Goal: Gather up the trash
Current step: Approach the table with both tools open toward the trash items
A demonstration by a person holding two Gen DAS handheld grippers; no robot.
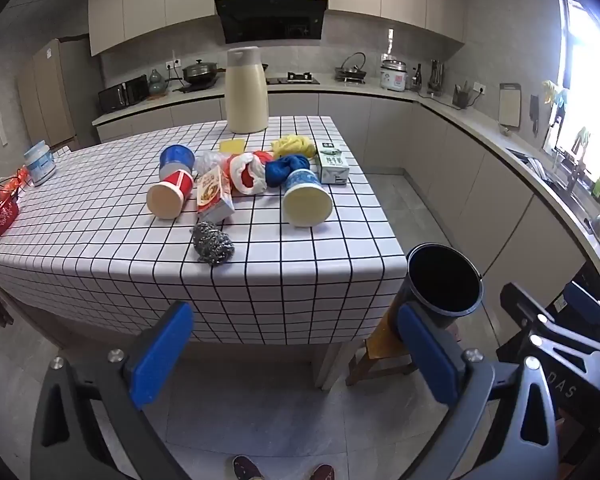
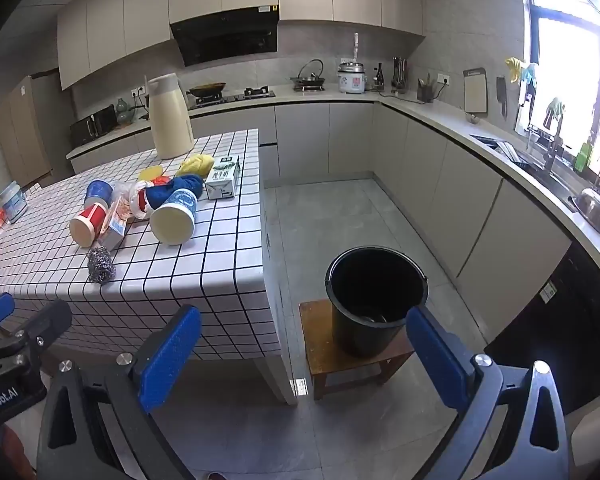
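Black bucket [image 2: 376,300], upright on a wooden stool [image 2: 320,344] beside the table [image 1: 260,280], contents indistinct. Tipped cups [image 1: 308,200] lie on the table, mouths toward the cameras. Left gripper [image 1: 296,352] and right gripper [image 2: 304,356]: jaws spread wide, holding nothing.

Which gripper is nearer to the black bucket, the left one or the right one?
Right. The right gripper hangs open just before the black bucket on its stool. The left gripper faces the table's front edge, bucket off to its right.
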